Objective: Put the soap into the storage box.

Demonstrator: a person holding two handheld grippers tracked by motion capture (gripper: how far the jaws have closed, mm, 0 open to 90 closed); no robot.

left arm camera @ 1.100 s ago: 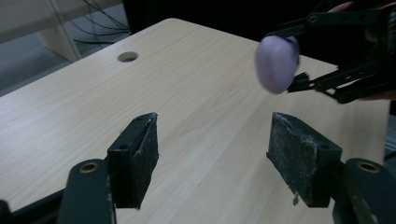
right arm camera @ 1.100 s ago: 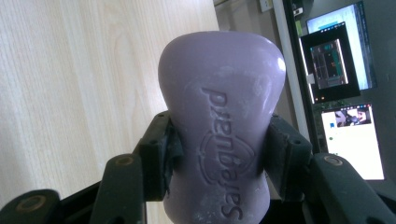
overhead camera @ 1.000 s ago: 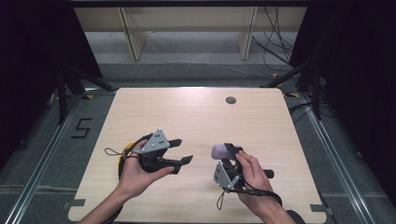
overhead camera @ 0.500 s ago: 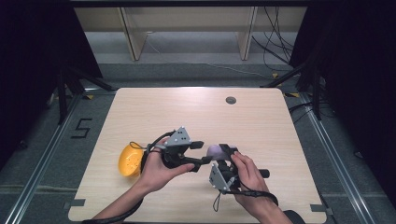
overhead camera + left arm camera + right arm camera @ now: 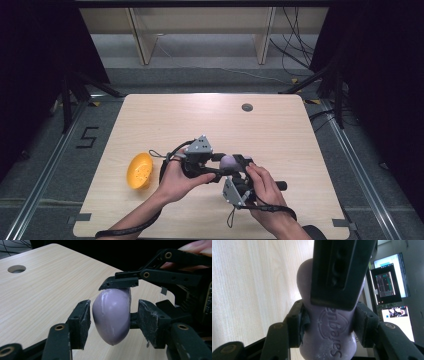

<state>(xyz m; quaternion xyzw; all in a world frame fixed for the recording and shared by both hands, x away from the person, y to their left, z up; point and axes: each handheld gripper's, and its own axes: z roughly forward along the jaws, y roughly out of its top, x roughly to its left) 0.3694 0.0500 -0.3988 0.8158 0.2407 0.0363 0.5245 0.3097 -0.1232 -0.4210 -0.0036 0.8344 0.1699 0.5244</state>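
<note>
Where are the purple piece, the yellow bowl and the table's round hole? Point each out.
purple piece (image 5: 112,315), left gripper view, its rounded front face.
yellow bowl (image 5: 139,171), high view, its inner surface.
round hole (image 5: 247,107), high view, its centre.

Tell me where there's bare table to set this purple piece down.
Bare table runs across the far half, from the grippers to the round hole; the right edge is also bare. It is crowded near the middle front, where both grippers meet at the purple piece, and by the yellow bowl at left.
</note>
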